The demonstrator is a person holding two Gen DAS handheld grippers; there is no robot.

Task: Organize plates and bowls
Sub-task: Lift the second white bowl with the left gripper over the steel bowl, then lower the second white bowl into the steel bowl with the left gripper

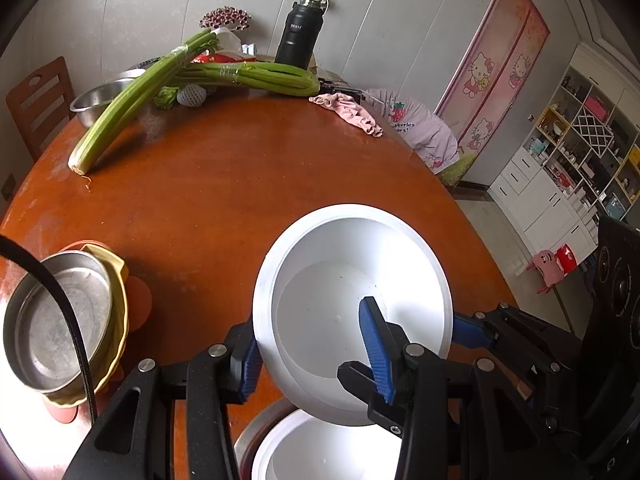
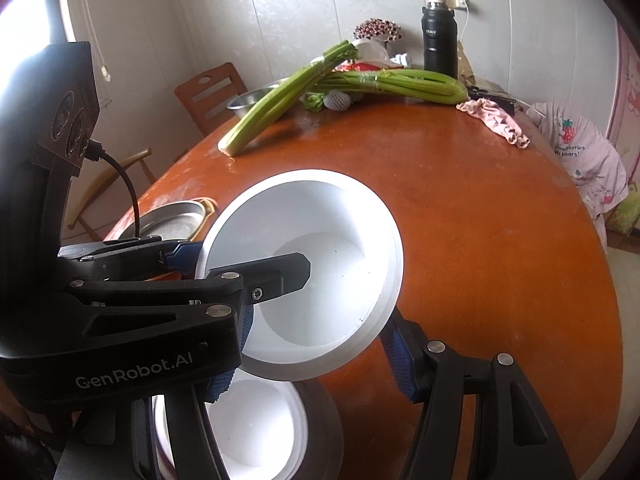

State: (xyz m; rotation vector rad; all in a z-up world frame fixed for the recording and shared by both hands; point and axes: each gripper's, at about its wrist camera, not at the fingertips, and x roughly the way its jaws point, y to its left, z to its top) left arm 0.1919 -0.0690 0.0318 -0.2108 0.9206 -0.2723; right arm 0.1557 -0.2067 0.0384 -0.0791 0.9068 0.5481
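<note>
White bowl (image 1: 320, 300) held tilted in the air above the worktop (image 1: 224, 184), rim gripped from two sides. Left gripper (image 1: 312, 352): jaws partly spread, pinching the bowl's near-left wall, one blue pad (image 1: 250, 368) outside the rim, the other inside the bowl. Right gripper (image 2: 316, 340): jaws a bit wider, clamping the bowl's other side; one finger sits inside the bowl, the other blue pad (image 2: 400, 360) outside under the rim, contact there looks firm but is partly hidden. Directly below the bowl: a second white bowl (image 1: 320, 448) nested in a steel bowl (image 1: 256, 424), edge only visible. Left of the held bowl: steel pan (image 1: 52, 320) stacked in a yellow dish (image 1: 118, 320). Beyond the held bowl, far side of worktop: celery (image 1: 132, 100), black flask (image 1: 298, 34), pink cloth (image 1: 348, 110), another steel bowl (image 1: 94, 100).
</note>
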